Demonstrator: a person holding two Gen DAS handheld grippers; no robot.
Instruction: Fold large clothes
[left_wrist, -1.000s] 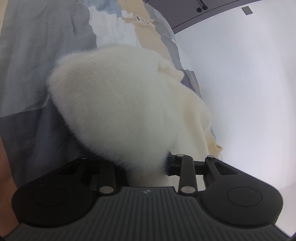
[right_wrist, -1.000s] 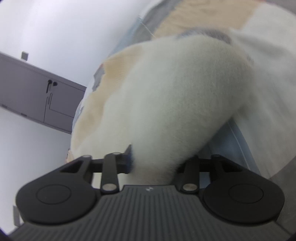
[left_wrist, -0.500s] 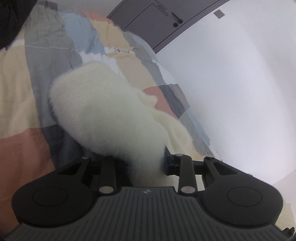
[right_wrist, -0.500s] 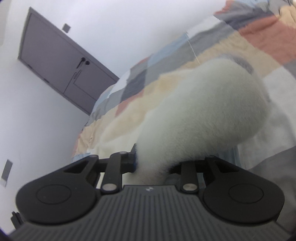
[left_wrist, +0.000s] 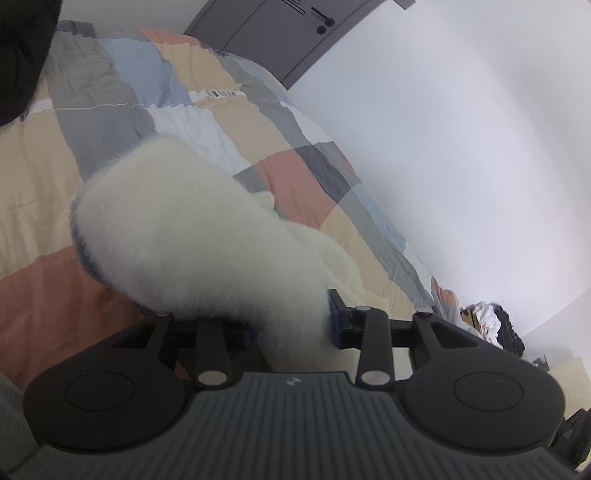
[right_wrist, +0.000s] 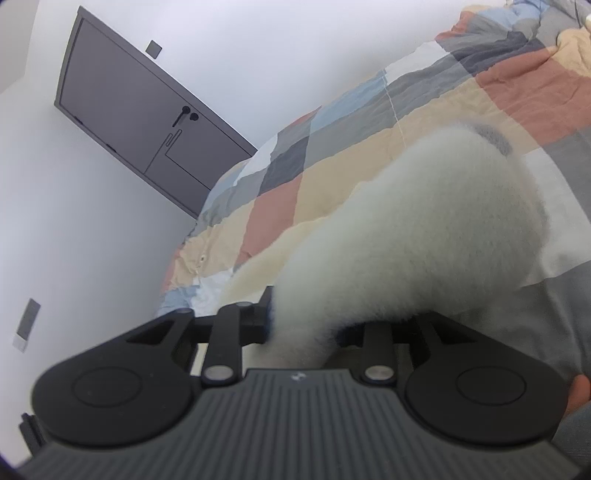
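A fluffy white garment (left_wrist: 192, 229) bulges up in front of my left gripper (left_wrist: 291, 328). Its blue pads press a bunch of the fleece from both sides while the jaws are opening. My right gripper (right_wrist: 304, 325) pinches another part of the same white garment (right_wrist: 424, 229), and its jaws are opening too. The cloth is lifted above a patchwork quilt (left_wrist: 110, 110) of grey, tan, blue and rust squares, and more cream fabric trails down onto the quilt (right_wrist: 517, 85). The fleece hides the fingertips.
A grey door (right_wrist: 140, 122) stands in the white wall beyond the bed, also in the left wrist view as the door (left_wrist: 266, 29). A heap of clothes (left_wrist: 491, 325) lies on the floor at far right. Part of a hand (right_wrist: 580, 398) shows at the right edge.
Both grippers have risen with the white garment and rolled. The garment now looks smaller and further from the cameras, and far more of the quilt, the wall and the door shows.
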